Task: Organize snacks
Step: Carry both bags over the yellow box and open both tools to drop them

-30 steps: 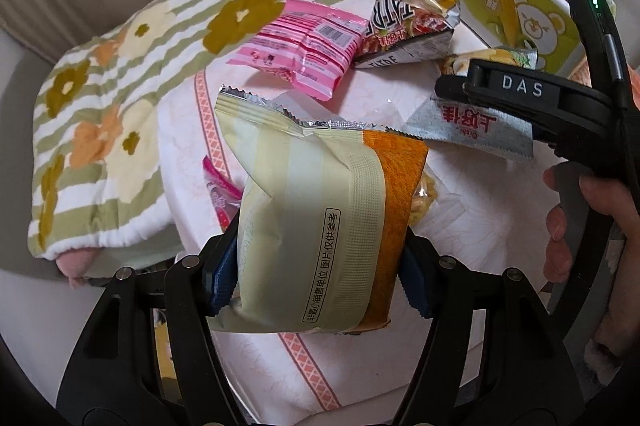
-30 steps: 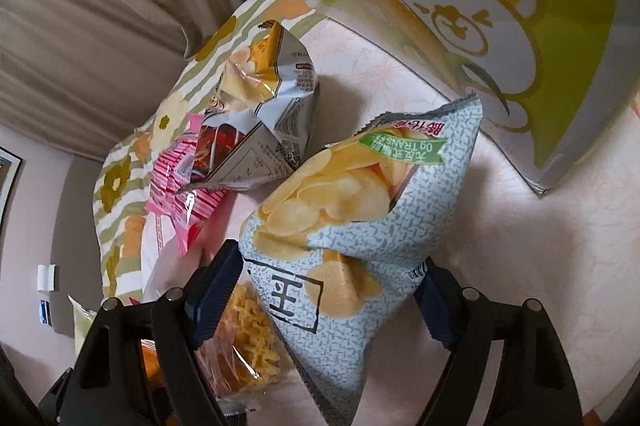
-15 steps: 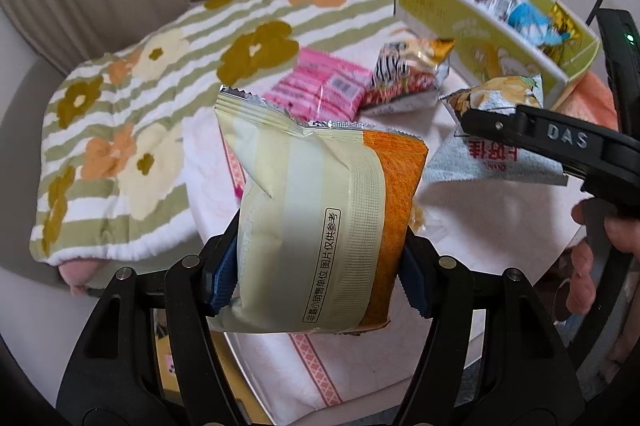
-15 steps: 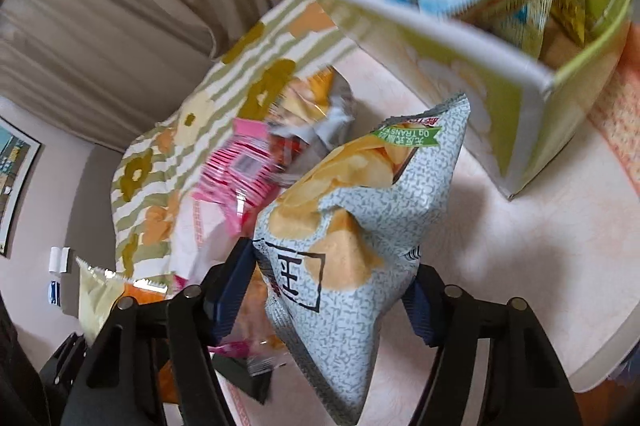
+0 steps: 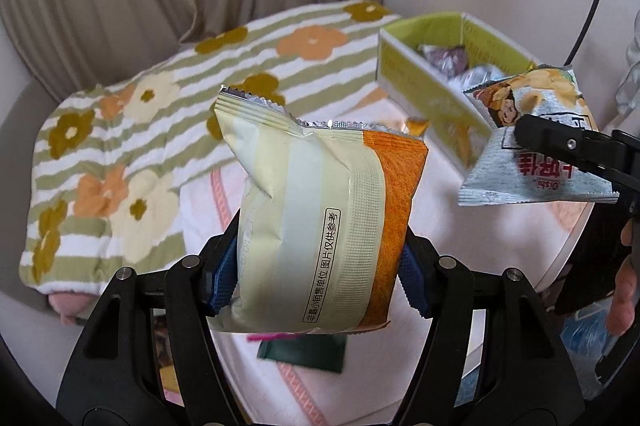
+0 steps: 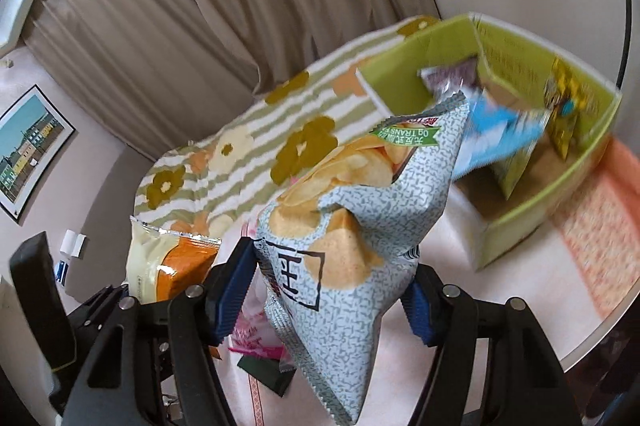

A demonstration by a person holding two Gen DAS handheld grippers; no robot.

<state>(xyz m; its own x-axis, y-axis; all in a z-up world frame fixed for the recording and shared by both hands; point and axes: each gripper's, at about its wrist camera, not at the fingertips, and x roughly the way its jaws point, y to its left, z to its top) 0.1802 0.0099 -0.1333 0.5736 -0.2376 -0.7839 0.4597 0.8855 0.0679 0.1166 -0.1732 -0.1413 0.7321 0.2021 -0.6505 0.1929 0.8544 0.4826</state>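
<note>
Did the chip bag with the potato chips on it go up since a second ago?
Yes. The chip bag, gripped by the right gripper, rose: before it sat low beside the green box, and now its top reaches the box's open rim, clear of the table.

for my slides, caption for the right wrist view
Right gripper holds a chip bag above the table, green box ahead.

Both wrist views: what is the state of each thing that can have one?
Left gripper: shut on the cream and orange snack packet, sealed, held in the air.
Right gripper: shut on the grey potato chip bag, sealed, held in the air.
Green cardboard box: open on top, snacks inside.
</note>
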